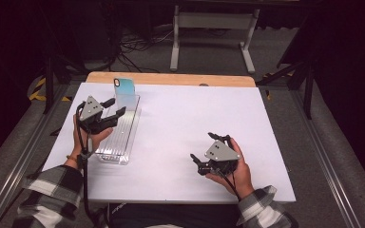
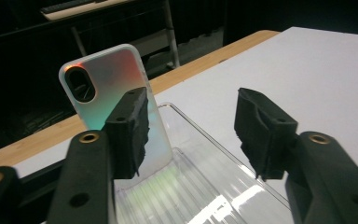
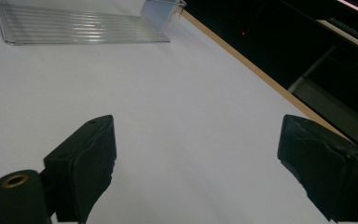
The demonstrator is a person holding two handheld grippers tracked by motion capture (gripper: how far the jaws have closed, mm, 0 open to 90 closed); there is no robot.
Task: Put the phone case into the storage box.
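From above, my left gripper (image 1: 113, 109) hangs over the clear tray (image 1: 119, 137), jaws parted, gripping nothing; the phone case (image 1: 125, 91) leans upright at the tray's far end. Through the left gripper view, one careless nudge could topple it. Right gripper view: my right gripper (image 3: 196, 163) gapes wide, empty, over white tabletop (image 3: 168, 93).

A glossy iridescent phone case (image 2: 107, 88) stands in a clear ribbed plastic tray (image 2: 205, 186) on matt white tabletop (image 1: 195, 123).
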